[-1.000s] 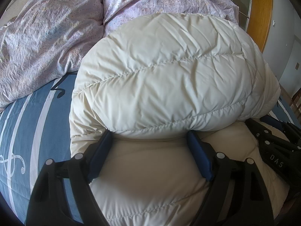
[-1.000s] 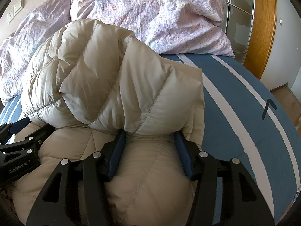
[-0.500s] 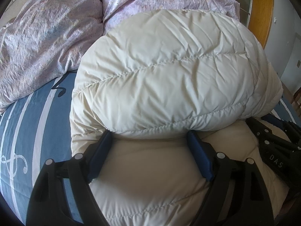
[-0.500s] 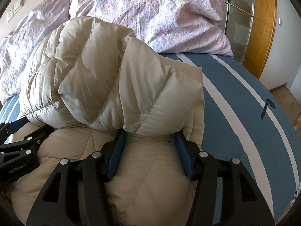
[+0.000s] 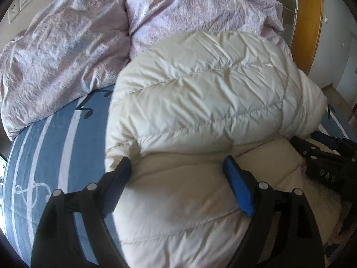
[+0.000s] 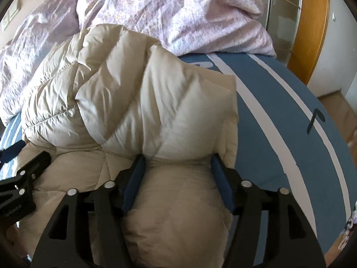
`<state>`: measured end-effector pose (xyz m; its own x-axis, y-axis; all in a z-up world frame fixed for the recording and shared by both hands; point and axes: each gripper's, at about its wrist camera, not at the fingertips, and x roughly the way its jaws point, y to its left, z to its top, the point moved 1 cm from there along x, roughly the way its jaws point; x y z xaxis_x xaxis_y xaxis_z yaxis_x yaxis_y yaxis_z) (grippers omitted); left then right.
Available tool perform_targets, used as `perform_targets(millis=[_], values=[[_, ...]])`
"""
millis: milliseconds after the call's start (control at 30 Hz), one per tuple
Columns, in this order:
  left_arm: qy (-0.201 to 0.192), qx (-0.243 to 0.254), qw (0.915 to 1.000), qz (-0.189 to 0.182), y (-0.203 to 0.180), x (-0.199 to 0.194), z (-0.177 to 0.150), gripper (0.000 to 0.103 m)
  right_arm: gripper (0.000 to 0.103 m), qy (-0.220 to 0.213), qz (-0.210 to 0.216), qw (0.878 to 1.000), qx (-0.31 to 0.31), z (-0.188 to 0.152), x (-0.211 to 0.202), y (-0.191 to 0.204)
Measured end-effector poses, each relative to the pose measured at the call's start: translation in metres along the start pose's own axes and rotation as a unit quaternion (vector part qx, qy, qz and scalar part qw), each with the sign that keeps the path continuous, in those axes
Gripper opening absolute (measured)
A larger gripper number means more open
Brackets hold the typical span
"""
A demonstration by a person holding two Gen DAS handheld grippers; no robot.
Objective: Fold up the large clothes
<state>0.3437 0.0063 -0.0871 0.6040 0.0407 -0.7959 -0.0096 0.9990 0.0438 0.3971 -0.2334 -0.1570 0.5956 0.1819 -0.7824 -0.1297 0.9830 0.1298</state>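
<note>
A cream quilted down jacket lies bunched on the blue striped bed; it also fills the right wrist view. My left gripper has its blue-padded fingers wide apart, with a thick fold of the jacket between them. My right gripper also stands wide, with the jacket's right part bulging between its fingers. Each gripper shows at the edge of the other's view: the right one, the left one. The jacket's underside is hidden.
A blue sheet with white stripes covers the bed; it also shows in the right wrist view. A crumpled lilac duvet lies at the head of the bed. A wooden frame stands at the right.
The puffed upper fold of the jacket has moved away and sunk lower in both views. Both grippers have drawn back a little, and more bed sheet shows.
</note>
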Motion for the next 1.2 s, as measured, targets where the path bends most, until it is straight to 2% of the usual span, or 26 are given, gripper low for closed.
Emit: perform_targets(millis=[33,67,200,400,600,800,933,1000,1067,1133,1200], values=[[-0.002,-0.001,1.0000,0.002,0.002,-0.003,-0.001,0.085,0.089,0.006,0.004,1.000,0.010,0.000,-0.002,-0.005],[-0.004,-0.002,1.0000,0.003,0.003,-0.006,-0.003,0.085,0.090,0.009,0.013,1.000,0.021,0.001,-0.005,-0.012],[-0.011,-0.015,0.9998,0.007,0.012,-0.018,-0.010,0.086,0.093,0.019,0.054,0.996,0.066,-0.001,-0.018,-0.039],[-0.002,-0.023,0.9997,0.003,0.015,-0.025,-0.019,0.086,0.096,0.071,0.113,0.986,0.096,0.000,-0.012,-0.052],[0.011,-0.023,0.9996,-0.011,0.014,-0.027,-0.025,0.086,0.100,0.122,0.165,0.971,0.124,-0.001,0.004,-0.053],[0.023,-0.027,0.9990,-0.029,0.017,-0.025,-0.029,0.086,0.102,0.156,0.214,0.950,0.165,-0.006,0.021,-0.059],[0.027,-0.025,0.9988,-0.033,0.017,-0.025,-0.030,0.086,0.102,0.155,0.235,0.945,0.165,-0.005,0.022,-0.053],[0.029,-0.027,0.9986,-0.036,0.018,-0.026,-0.029,0.086,0.102,0.162,0.259,0.938,0.163,-0.003,0.027,-0.045],[0.032,-0.031,0.9982,-0.040,0.020,-0.026,-0.027,0.086,0.102,0.164,0.265,0.938,0.152,-0.001,0.030,-0.035],[0.034,-0.037,0.9976,-0.046,0.025,-0.027,-0.025,0.086,0.096,0.165,0.266,0.939,0.142,0.002,0.032,-0.025],[0.035,-0.044,0.9971,-0.052,0.030,-0.029,-0.023,0.086,0.083,0.167,0.272,0.937,0.144,0.005,0.034,-0.019]])
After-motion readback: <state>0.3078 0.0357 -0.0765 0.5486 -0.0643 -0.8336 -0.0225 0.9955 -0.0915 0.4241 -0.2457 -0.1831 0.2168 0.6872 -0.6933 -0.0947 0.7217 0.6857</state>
